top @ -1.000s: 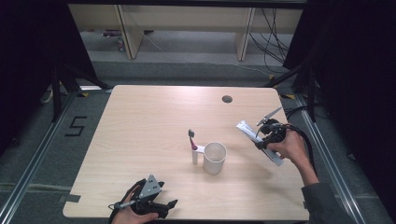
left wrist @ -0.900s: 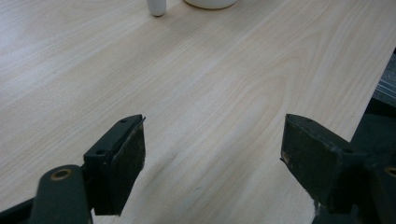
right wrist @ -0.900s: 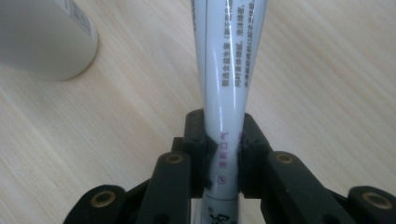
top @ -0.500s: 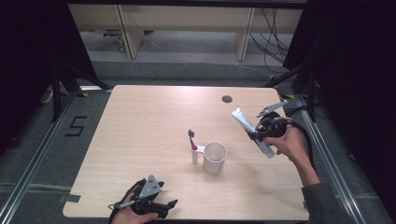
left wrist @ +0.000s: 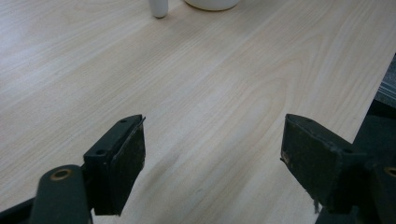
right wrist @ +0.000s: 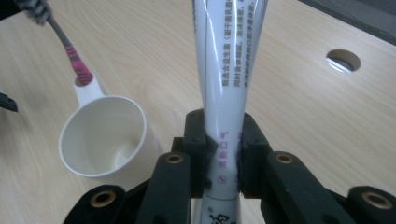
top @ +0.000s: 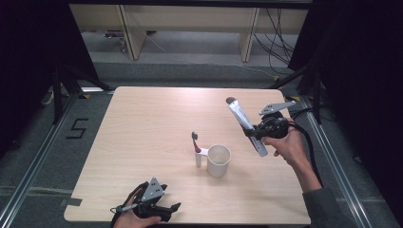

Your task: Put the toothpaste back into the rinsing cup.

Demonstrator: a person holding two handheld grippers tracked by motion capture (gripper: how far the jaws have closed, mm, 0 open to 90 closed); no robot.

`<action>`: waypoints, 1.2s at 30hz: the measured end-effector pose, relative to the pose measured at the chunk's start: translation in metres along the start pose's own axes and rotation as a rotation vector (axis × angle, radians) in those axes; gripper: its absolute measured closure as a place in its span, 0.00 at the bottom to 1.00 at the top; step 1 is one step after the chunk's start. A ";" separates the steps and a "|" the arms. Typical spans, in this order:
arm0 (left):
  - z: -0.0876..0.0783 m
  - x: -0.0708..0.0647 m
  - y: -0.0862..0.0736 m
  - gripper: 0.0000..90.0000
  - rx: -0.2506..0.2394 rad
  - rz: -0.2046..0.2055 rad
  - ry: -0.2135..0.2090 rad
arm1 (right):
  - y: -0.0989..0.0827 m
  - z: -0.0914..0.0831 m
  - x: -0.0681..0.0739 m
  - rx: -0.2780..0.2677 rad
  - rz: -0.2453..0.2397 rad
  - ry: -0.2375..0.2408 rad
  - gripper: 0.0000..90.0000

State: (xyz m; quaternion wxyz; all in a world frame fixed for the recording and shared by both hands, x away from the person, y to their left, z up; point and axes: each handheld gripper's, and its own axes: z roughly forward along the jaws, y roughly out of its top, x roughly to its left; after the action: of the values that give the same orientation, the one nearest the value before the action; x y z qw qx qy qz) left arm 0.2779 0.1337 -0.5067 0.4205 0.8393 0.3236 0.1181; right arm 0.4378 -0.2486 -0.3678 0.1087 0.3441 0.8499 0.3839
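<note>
A white toothpaste tube [top: 243, 124] [right wrist: 227, 84] is pinched in my right gripper [top: 254, 133] [right wrist: 223, 154], held slanted in the air over the table's right side. A white cup [top: 218, 160] [right wrist: 105, 142] stands mid-table, down and to the left of the tube. A toothbrush [top: 195, 141] [right wrist: 70, 49] with a pink neck stands upright in the holder on the cup's handle. My left gripper [top: 164, 209] [left wrist: 212, 163] rests at the table's front edge, jaws wide apart over bare wood, nothing between them.
A small round hole [right wrist: 343, 59] lies in the wooden table [top: 157, 123] near the far right edge. Metal rails run along both sides on the floor. Shelving legs and cables stand beyond the far edge.
My right gripper has risen and moved toward the table's middle with the tube, which now stands steeper. The left gripper has stayed put.
</note>
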 end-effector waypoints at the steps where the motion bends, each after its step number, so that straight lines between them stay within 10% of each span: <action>1: 0.000 0.000 0.000 0.24 -0.001 -0.002 0.000 | 0.001 0.001 -0.001 -0.033 -0.011 0.006 0.86; 18: 0.000 0.001 0.001 0.24 0.002 0.005 -0.008 | 0.018 0.012 0.027 -0.226 0.022 0.114 0.86; 36: 0.000 0.000 0.001 0.24 0.004 0.010 -0.005 | 0.018 0.026 0.047 -0.300 0.005 0.175 0.86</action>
State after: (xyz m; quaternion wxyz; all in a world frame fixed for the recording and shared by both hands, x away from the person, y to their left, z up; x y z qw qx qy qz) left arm 0.2789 0.1329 -0.5059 0.4190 0.8421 0.3185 0.1175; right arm 0.4236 -0.1937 -0.3685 0.0834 0.2916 0.7884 0.5351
